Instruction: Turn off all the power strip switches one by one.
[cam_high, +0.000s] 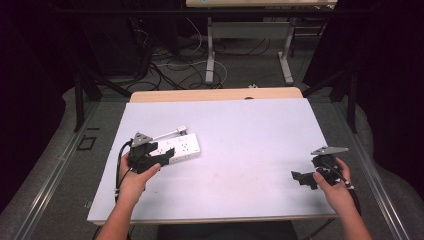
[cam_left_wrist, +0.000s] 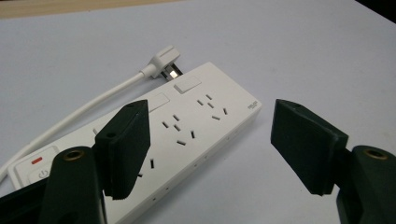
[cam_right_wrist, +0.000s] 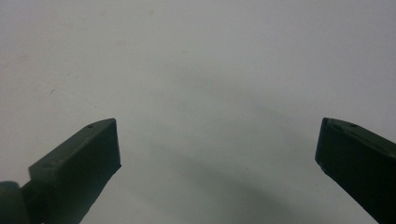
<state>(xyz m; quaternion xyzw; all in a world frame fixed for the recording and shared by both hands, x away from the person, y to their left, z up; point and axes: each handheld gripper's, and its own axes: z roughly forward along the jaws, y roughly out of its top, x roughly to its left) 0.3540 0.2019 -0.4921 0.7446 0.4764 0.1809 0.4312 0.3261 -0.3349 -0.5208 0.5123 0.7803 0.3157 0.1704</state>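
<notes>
The power strip (cam_high: 179, 148) is white and lies flat on the left part of the table (cam_high: 250, 135), which has a pale cover. It lies a little slanted, and its white cable with the plug (cam_high: 181, 130) goes along its far side. The plug rests on the table just beside the far end of the strip; it is not put into any socket.

The left gripper (cam_high: 167, 154) is at the near-left end of the power strip, held by the person's left hand (cam_high: 134, 179). In the left gripper view the jaws stand apart, with nothing pressed between them. The left gripper (cam_left_wrist: 212, 149) looks along the strip: one finger (cam_left_wrist: 128, 149) is above the top face of the power strip (cam_left_wrist: 196, 121), near the sockets in the middle, and the other finger (cam_left_wrist: 306, 144) is above the bare table beside the long edge of the strip. I cannot tell if the first finger touches the strip. The switch with a red mark (cam_left_wrist: 37, 161) is at the end nearest to this gripper, and the plug (cam_left_wrist: 164, 63) is at the far end.

The right gripper (cam_high: 298, 176) is well apart from the strip, on the right side of the table, in the person's right hand (cam_high: 335, 187). In the right gripper view the right gripper (cam_right_wrist: 217, 144) has its jaws wide open above the plain table surface (cam_right_wrist: 201, 70), and it holds nothing.
</notes>
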